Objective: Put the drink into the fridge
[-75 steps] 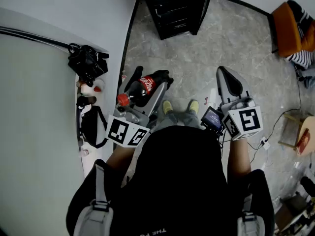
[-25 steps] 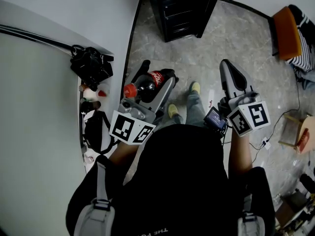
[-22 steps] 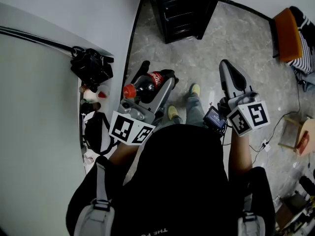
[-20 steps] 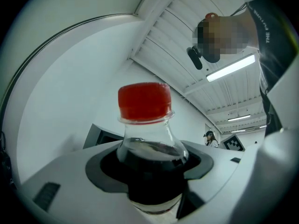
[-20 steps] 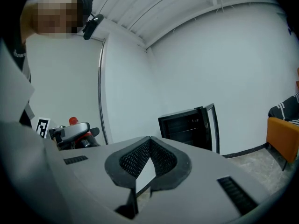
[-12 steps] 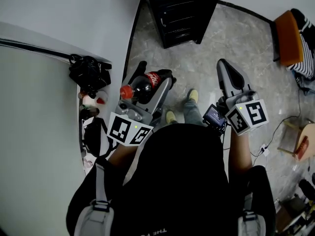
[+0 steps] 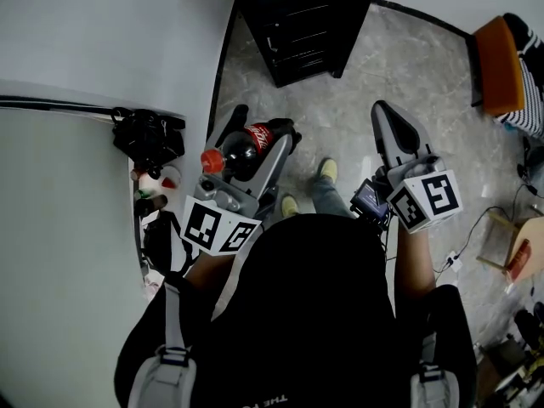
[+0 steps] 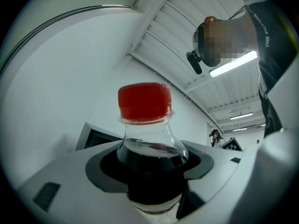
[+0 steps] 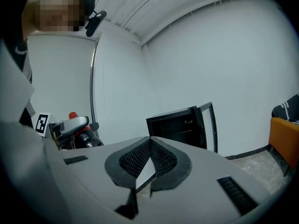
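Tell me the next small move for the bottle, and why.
Probably carry the left gripper forward toward the fridge. Its jaws are shut on the cola bottle, the fridge stands ahead with its door open, and bare floor lies between them. The right gripper is shut and empty.

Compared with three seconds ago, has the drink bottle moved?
Yes. The bottle is nearer the black fridge, now about level with the black bag.
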`<state>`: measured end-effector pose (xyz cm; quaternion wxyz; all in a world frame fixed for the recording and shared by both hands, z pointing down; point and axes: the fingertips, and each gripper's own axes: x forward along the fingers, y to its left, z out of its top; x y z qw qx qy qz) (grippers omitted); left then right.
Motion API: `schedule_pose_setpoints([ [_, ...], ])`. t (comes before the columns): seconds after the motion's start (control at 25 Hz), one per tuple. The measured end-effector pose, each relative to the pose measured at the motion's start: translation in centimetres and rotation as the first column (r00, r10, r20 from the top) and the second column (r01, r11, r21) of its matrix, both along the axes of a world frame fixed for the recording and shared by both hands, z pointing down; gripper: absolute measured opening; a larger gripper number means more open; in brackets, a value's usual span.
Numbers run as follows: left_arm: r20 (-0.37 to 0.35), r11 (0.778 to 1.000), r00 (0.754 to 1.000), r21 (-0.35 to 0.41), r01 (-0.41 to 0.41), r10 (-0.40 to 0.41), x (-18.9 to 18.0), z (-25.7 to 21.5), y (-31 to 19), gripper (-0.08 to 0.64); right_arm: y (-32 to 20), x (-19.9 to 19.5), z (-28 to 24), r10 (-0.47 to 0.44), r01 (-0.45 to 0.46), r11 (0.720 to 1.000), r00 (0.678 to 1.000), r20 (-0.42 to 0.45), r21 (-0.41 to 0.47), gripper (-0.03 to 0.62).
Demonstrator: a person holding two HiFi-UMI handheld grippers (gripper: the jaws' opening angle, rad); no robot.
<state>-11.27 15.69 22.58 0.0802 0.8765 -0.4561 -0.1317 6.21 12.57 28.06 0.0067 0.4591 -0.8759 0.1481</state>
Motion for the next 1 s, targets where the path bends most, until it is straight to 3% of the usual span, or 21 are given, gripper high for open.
schedule_pose_setpoints([
  [0.28,-0.003,1.0,1.0,-0.004,0.004,-0.004,2.4,-0.2,-3.3,0.314,-3.4,2.0,0.5,-0.019,0.019,1.0,1.0,0.007,-0.015,0.011],
  [1.0,0.024,0.997,0.997,0.028,0.067,-0.068,5.1,-0.9,-5.2,0.313,-6.5,4.2,0.3,-0.1,0.1,0.995,0.995,0.018,0.007,0.011],
])
